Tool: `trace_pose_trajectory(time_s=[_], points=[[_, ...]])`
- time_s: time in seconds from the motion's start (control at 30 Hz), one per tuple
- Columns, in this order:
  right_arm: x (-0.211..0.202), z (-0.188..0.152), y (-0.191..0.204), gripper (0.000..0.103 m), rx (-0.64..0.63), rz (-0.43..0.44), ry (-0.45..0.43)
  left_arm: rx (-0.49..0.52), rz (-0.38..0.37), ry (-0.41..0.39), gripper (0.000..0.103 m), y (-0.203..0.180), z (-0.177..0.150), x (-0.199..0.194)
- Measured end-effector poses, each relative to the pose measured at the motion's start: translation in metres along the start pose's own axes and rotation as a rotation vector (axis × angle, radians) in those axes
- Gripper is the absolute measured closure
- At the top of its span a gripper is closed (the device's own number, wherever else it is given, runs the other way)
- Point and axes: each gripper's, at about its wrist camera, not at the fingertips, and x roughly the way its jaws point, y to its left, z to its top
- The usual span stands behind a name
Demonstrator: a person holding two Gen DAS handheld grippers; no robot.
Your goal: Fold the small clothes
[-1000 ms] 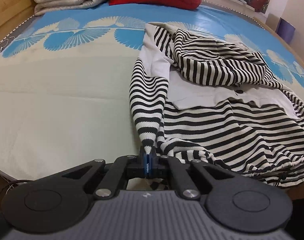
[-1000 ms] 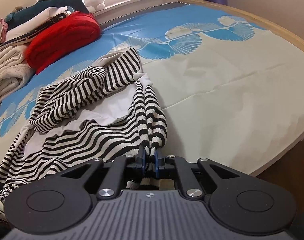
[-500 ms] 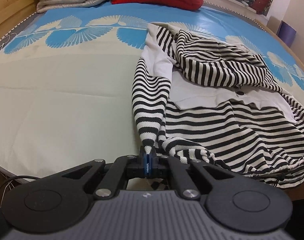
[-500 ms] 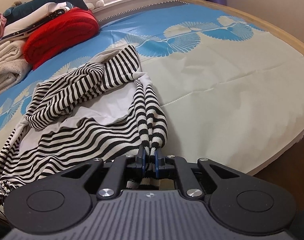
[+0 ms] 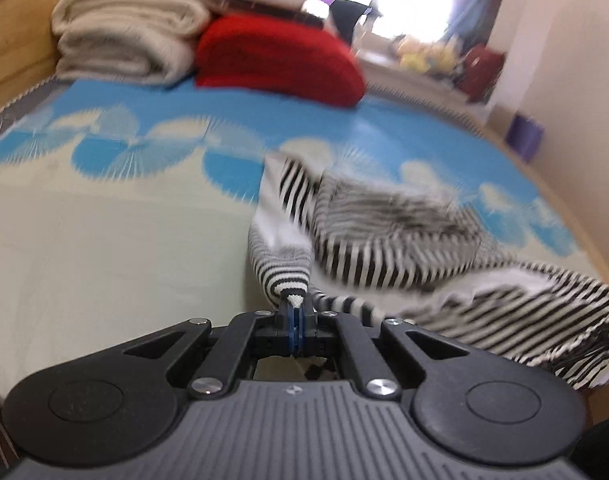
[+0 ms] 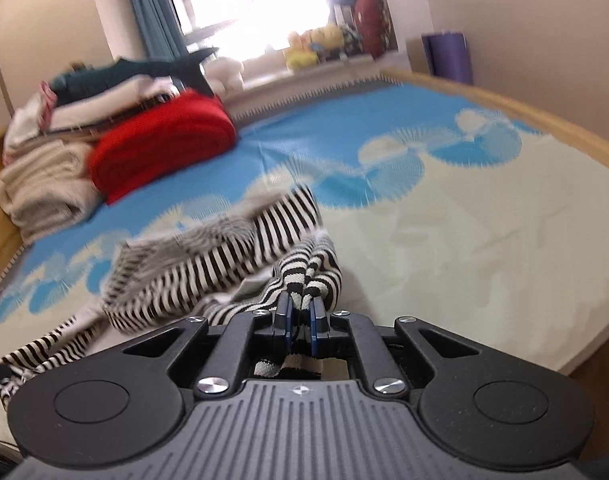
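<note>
On the bed (image 5: 84, 240), both corners of the striped top (image 5: 384, 248) are coming up off the sheet! A moment ago the garment lay spread and slack with both views looking down along it; now the far end of the room fills the frames, the window and the red cushion (image 6: 160, 148) swing into sight, and the cloth is blurred with motion. Both ends have risen together, so the near edge is lifted clear while the far part stays bunched on the blue-and-cream sheet. My read: this is the lift before a fold, the near edge about to be carried over toward the far side, or given a shake to flatten those heaped folds first.

Left claw (image 5: 295, 312): jaws squeezed almost fully together, a narrow tip of striped knit pinched between the blue pads, the sleeve-like end trailing away from it. Right claw (image 6: 300, 316): jaws a little apart, because a thicker roll of striped fabric is clamped between them, with some of it poking through behind the pads. Both grips look firm, no slipping visible.

Folded blankets (image 5: 128, 40) are stacked by the cushion, well apart from the top. The heap in the middle could fold in crooked if it isn't smoothed out.
</note>
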Motion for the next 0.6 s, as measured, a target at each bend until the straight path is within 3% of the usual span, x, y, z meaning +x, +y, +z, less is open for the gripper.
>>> trace_pose_trajectory(time_s=[0.13,0.3,0.43,0.6], points=[[-0.030,0.015,-0.007,0.096,-0.007,0.026,-0.046,-0.004,-0.074,-0.042,0.102,0.005,0.013,-0.040],[-0.074,0.021,-0.009,0.096,-0.012,0.043,-0.073,-0.021,-0.123,-0.029,0.102,0.007,-0.007,-0.066],[-0.081,0.020,-0.012,0.096,-0.008,0.049,-0.050,-0.066,-0.104,0.002,0.102,0.013,-0.009,-0.053],[-0.038,0.044,-0.006,0.096,-0.010,0.053,0.000,-0.080,-0.085,0.044,0.102,0.017,0.039,0.007]])
